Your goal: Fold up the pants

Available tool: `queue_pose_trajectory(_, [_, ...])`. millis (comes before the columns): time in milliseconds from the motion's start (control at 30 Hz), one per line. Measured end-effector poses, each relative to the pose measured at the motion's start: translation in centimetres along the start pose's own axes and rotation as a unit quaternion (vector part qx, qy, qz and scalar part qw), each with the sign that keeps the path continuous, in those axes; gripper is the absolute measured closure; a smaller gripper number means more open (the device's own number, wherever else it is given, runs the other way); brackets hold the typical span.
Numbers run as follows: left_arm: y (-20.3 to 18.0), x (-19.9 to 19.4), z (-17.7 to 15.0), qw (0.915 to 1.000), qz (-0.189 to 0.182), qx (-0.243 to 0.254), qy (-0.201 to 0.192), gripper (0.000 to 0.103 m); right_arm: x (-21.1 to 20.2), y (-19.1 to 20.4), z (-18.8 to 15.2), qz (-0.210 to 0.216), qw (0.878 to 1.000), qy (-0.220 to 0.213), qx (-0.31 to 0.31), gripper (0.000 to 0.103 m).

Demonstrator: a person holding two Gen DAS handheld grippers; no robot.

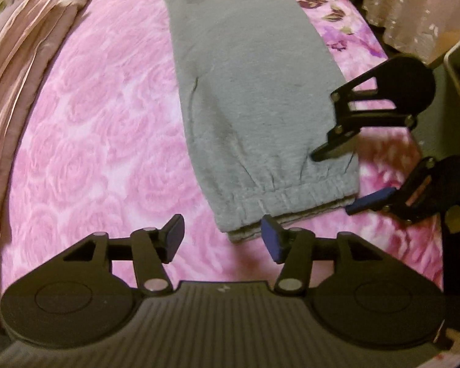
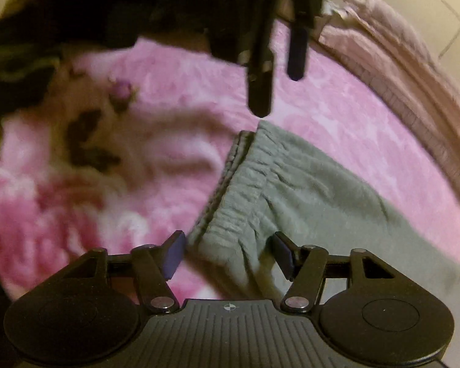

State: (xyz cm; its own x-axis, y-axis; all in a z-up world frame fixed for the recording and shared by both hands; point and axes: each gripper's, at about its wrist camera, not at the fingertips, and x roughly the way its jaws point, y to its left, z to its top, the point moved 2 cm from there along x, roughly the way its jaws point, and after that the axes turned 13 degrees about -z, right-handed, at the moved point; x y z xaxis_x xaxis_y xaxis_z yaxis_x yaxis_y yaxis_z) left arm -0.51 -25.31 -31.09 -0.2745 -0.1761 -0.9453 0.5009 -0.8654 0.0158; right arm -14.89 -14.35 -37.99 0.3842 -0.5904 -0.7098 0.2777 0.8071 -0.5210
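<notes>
Grey sweatpants (image 1: 245,86) lie folded lengthwise on a pink rose blanket (image 1: 107,122), their elastic band (image 1: 291,196) at the near end. My left gripper (image 1: 224,239) is open, and the band's left corner sits between its fingers, close to the right pad (image 1: 271,239). My right gripper (image 1: 343,178) is open too, straddling the band's right corner from the side. In the right wrist view the gathered band (image 2: 245,184) runs away from my right gripper (image 2: 230,254), whose open jaws frame the grey cloth (image 2: 322,208). The left gripper (image 2: 279,86) hangs over the band's far corner.
Pleated pink satin bedding (image 1: 21,76) is bunched along the left side of the bed and also shows as a bedding pile (image 2: 414,76). A flower-printed part of the blanket (image 1: 322,9) borders the pants on the right. A pale lace cloth (image 1: 414,6) hangs beyond the bed's edge.
</notes>
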Motion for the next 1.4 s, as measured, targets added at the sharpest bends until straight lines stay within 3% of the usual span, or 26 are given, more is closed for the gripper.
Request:
queue_pose_trajectory(100, [-0.2, -0.1, -0.2, 0.9997, -0.005, 0.024, -0.004, 0.043, 0.1, 1.1, -0.1, -0.021, 0.998, -0.019, -0.058, 0.043])
queue_pose_trajectory(167, [-0.5, 0.0, -0.2, 0.9990, -0.006, 0.044, -0.002, 0.036, 0.0, 0.5, -0.3, -0.010, 0.999, -0.013, -0.048, 0.064])
queue_pose_trajectory(267, [-1.5, 0.5, -0.4, 0.9940, 0.001, 0.109, 0.005, 0.027, -0.9, -1.1, -0.3, -0.006, 1.000, -0.008, -0.002, 0.072])
queue_pose_trajectory(433, [-3.5, 1.6, -0.7, 0.9679, 0.017, 0.251, 0.006, 0.023, -2.4, -5.2, 0.9, 0.003, 0.995, -0.001, 0.101, 0.075])
queue_pose_trajectory(567, [-4.3, 2.9, -0.7, 0.9445, 0.027, 0.327, 0.004, 0.023, -3.0, -8.6, 1.7, 0.016, 0.985, 0.003, 0.169, 0.075])
queue_pose_trajectory(633, [-4.3, 3.5, -0.5, 0.9353, 0.045, 0.351, 0.004, 0.034, -3.0, -9.7, 1.9, 0.022, 0.983, 0.006, 0.183, 0.075])
queue_pose_trajectory(767, [-3.3, 3.6, 0.1, 0.9289, 0.050, 0.367, 0.013, 0.073, -3.0, -11.4, 2.4, 0.029, 0.978, 0.015, 0.206, 0.076])
queue_pose_trajectory(867, [-2.3, 2.0, 1.1, 0.9296, 0.041, 0.366, 0.008, 0.079, -4.4, -12.4, 2.4, 0.027, 0.976, 0.017, 0.216, 0.076])
queue_pose_trajectory(1000, [-0.7, -1.1, 4.6, 0.9339, 0.036, 0.356, -0.006, 0.081, -6.5, -14.7, 2.8, 0.015, 0.973, 0.011, 0.230, 0.076])
queue_pose_trajectory(1100, [0.8, -3.9, 8.4, 0.9369, 0.036, 0.347, -0.025, 0.081, -8.1, -18.2, 2.7, -0.002, 0.964, 0.005, 0.267, 0.076])
queue_pose_trajectory(1267, [3.8, -6.2, 17.5, 0.9301, 0.039, 0.363, -0.042, 0.081, -10.1, -26.5, 0.6, -0.032, 0.941, -0.008, 0.337, 0.076])
queue_pose_trajectory(1400, [6.0, -5.5, 27.0, 0.9216, 0.025, 0.385, -0.038, 0.081, -10.5, -34.5, -3.9, -0.042, 0.914, -0.017, 0.402, 0.076])
